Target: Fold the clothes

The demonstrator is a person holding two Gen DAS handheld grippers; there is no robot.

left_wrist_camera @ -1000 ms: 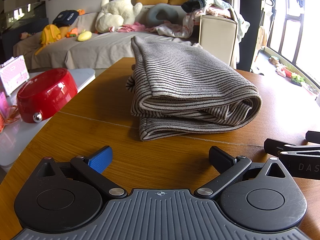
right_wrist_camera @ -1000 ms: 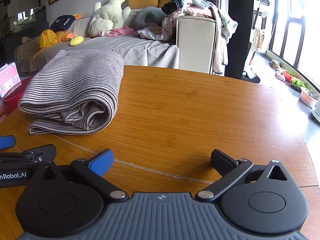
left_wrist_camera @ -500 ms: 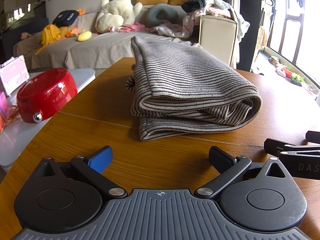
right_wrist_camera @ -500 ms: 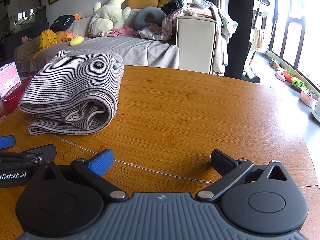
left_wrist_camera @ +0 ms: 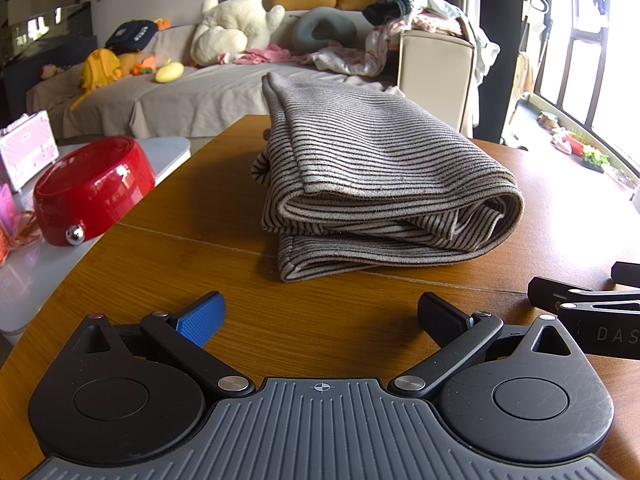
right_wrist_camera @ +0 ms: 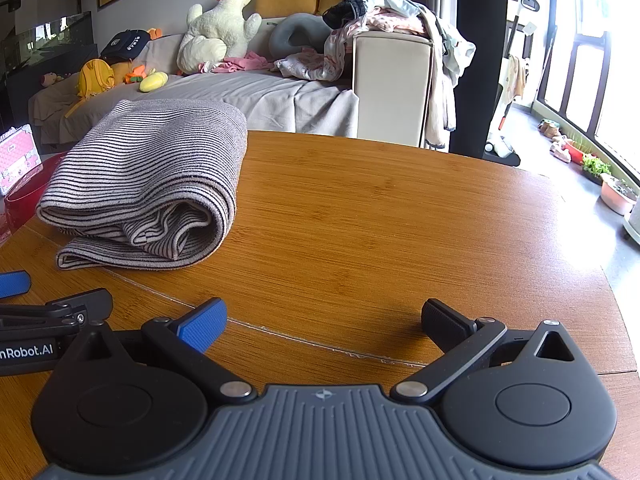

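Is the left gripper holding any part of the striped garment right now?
No, the left gripper is open and empty, apart from the folded striped garment lying on the table.

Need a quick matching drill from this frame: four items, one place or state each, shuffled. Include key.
Items:
1. striped cloth
2. red bowl
3. plush duck
4. left hand-held gripper

Places/states:
A. on the sofa
B. open, holding nothing
C. folded on the wooden table
D. on the white side table

Pairs: 1-C, 2-D, 3-A, 4-B
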